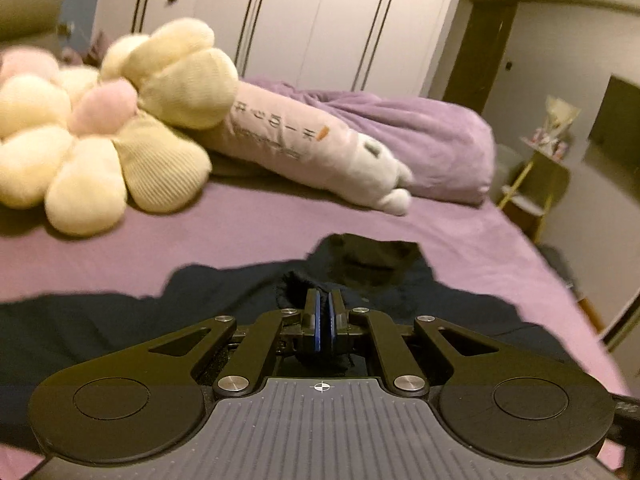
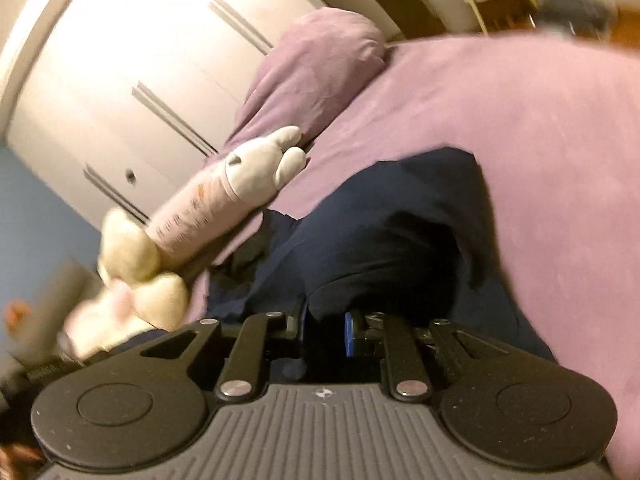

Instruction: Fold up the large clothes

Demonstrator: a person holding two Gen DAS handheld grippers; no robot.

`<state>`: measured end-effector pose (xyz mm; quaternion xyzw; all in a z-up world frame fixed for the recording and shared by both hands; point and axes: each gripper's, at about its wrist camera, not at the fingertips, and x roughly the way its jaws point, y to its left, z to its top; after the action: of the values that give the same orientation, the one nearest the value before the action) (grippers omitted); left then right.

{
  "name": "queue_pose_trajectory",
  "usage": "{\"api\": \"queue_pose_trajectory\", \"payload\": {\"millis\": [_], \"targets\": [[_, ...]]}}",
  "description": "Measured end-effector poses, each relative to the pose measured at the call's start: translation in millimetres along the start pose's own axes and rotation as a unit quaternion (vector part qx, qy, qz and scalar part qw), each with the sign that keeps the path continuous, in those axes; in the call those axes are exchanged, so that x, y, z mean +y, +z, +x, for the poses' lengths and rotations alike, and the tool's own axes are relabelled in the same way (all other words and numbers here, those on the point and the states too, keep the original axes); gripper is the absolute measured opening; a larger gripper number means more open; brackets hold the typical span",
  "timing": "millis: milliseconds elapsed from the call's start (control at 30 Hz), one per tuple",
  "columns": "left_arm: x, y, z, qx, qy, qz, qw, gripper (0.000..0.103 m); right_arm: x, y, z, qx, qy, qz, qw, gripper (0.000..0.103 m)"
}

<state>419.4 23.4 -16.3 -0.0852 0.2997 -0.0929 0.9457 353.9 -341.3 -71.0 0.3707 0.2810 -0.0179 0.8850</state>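
On the far left of the bed [image 1: 248, 216] lies a flower cushion [image 1: 92, 136], cream with pink petals. Just right of it, touching, a long lilac plush [image 1: 304, 140] stretches toward a bunched purple duvet [image 1: 432, 140] at the far right, with a white wardrobe [image 1: 304, 20] behind. The dark navy garment [image 1: 224, 288] is spread across the near part of the bed, its edge rumpled. The left gripper [image 1: 323, 300] has its fingers pressed together on a fold of the garment near its middle edge, blue pads nearly touching. In the right wrist view, tilted and blurred, the right gripper [image 2: 326, 326] has its fingers apart with a thick bunch of garment [image 2: 384, 232] lying between them; whether they squeeze it I cannot tell. A small shelf [image 1: 544, 168] stands beyond the bed at far right.
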Motion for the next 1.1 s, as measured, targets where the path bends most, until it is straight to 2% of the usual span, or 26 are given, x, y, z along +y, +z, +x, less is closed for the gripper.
{"api": "queue_pose_trajectory", "payload": {"millis": [67, 100, 167, 200, 267, 300, 333, 400, 467, 533, 567, 600, 633, 667, 700, 733, 867, 967, 1000, 1067, 1100], "targets": [[1, -2, 10, -0.002, 0.019, 0.014, 0.9997, 0.006, 8, -2, 14, 0.026, -0.002, -0.024, 0.999, 0.019], [3, -3, 13, 0.000, 0.022, 0.017, 0.9996, 0.006, 9, -5, 21, 0.049, -0.002, -0.039, 0.998, 0.025], [6, -6, 20, 0.009, 0.023, 0.024, 0.9994, 0.006, 10, -9, 23, 0.082, -0.014, -0.056, 0.995, 0.028], [9, -8, 22, 0.009, 0.026, 0.031, 0.9992, 0.006, 9, -9, 11, 0.078, -0.005, -0.069, 0.995, 0.033], [14, -11, 27, 0.007, 0.033, 0.037, 0.9987, 0.006, 9, -6, -17, 0.049, 0.004, -0.094, 0.994, 0.050], [17, -12, 29, 0.009, 0.034, 0.031, 0.9989, 0.006, 9, -3, -31, 0.025, 0.001, -0.103, 0.994, 0.062], [21, -13, 31, 0.011, 0.033, 0.023, 0.9991, 0.006, 8, 2, -40, 0.004, -0.007, -0.107, 0.994, 0.065], [24, -13, 33, 0.008, 0.039, 0.014, 0.9991, 0.006, 8, 13, -36, -0.007, -0.050, -0.118, 0.992, 0.065], [27, -9, 30, -0.003, 0.041, 0.010, 0.9991, 0.006, 3, 22, -11, 0.012, -0.089, -0.114, 0.989, 0.065], [26, -3, 26, -0.018, 0.048, 0.020, 0.9985, 0.006, -7, 29, 21, 0.050, -0.098, -0.084, 0.990, 0.065], [26, 1, 24, -0.028, 0.056, 0.029, 0.9976, 0.006, -8, 30, 33, 0.056, -0.104, -0.083, 0.990, 0.065], [27, 4, 22, -0.037, 0.061, 0.033, 0.9969, 0.006, -6, 31, 44, 0.056, -0.117, -0.095, 0.987, 0.056], [28, 7, 22, -0.044, 0.065, 0.034, 0.9964, 0.006, -4, 29, 53, 0.058, -0.129, -0.113, 0.983, 0.038], [30, 9, 22, -0.046, 0.066, 0.031, 0.9963, 0.006, -1, 27, 59, 0.060, -0.135, -0.127, 0.981, 0.027], [31, 10, 24, -0.046, 0.065, 0.027, 0.9965, 0.006, 0, 25, 66, 0.064, -0.135, -0.138, 0.979, 0.004], [33, 9, 27, -0.042, 0.063, 0.024, 0.9969, 0.006, 2, 23, 70, 0.067, -0.142, -0.145, 0.977, 0.000], [35, -8, 47, -0.011, 0.072, 0.032, 0.9968, 0.006, -8, 14, 79, 0.052, -0.194, -0.188, 0.961, 0.000], [43, -23, 58, 0.012, 0.085, 0.027, 0.9959, 0.006, -5, 18, 74, 0.048, -0.196, -0.174, 0.964, 0.000], [47, -26, 60, 0.016, 0.087, 0.023, 0.9958, 0.007, -4, 19, 62, 0.043, -0.181, -0.149, 0.971, 0.004], [54, -30, 62, 0.022, 0.088, 0.010, 0.9958, 0.007, -10, 15, 32, 0.038, -0.102, -0.065, 0.992, 0.026], [57, -30, 63, 0.023, 0.086, 0.002, 0.9960, 0.007, -16, 8, 20, 0.046, -0.055, -0.024, 0.997, 0.040]]}}
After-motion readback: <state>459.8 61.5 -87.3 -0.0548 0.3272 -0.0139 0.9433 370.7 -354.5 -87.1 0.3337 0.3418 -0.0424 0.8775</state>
